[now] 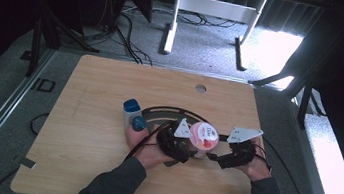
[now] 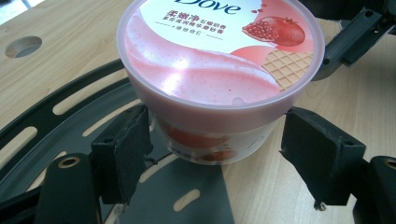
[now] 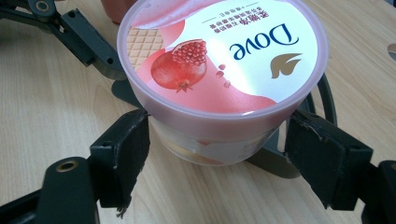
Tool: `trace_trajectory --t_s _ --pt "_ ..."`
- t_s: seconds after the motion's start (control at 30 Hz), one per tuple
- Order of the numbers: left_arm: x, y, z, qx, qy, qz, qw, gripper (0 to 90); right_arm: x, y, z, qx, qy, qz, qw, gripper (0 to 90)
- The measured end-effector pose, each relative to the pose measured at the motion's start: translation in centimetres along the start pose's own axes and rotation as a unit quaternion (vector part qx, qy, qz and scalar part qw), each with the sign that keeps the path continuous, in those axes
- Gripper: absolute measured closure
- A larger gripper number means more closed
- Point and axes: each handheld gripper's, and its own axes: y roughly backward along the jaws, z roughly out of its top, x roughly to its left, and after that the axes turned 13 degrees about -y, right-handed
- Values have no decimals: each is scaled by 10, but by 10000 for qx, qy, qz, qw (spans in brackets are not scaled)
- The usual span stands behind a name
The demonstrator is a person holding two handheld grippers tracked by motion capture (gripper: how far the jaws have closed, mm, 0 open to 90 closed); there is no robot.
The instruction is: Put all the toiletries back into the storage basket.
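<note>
A Dove tub (image 1: 203, 136) with a pink pomegranate lid stands upright at the table's near middle, partly on a black slotted plate (image 2: 84, 100). My left gripper (image 1: 181, 146) reaches in from the left. Its pads (image 2: 122, 151) sit against the tub (image 2: 219, 70) body just under the lid rim, one on each side. From the opposite side my right gripper (image 1: 228, 155) straddles the same tub (image 3: 219, 65), with its pads (image 3: 122, 156) pressed to the body below the lid. The left gripper's black frame (image 3: 88, 39) lies behind the tub.
A white bottle with a blue cap (image 1: 131, 109) stands just left of the left hand, with a second blue-capped thing (image 1: 139, 123) beside it. A cable hole (image 1: 201, 88) is at the far middle of the wooden table (image 1: 87, 116). Table legs and cables lie on the floor beyond.
</note>
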Motion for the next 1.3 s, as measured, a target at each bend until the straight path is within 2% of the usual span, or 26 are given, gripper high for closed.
trace_trajectory --t_s 0.47,0.73,1.3 --pt "8 -9 2 84 -29 65 9999 246 -13 -7 2 57 -87 6 9999 220" --pt "12 -12 2 66 27 121 9999 246 -18 -10 3 53 -171 12 9998 220" --pt "21 -21 2 181 133 378 9990 247 -34 -22 10 70 -293 54 9995 220"
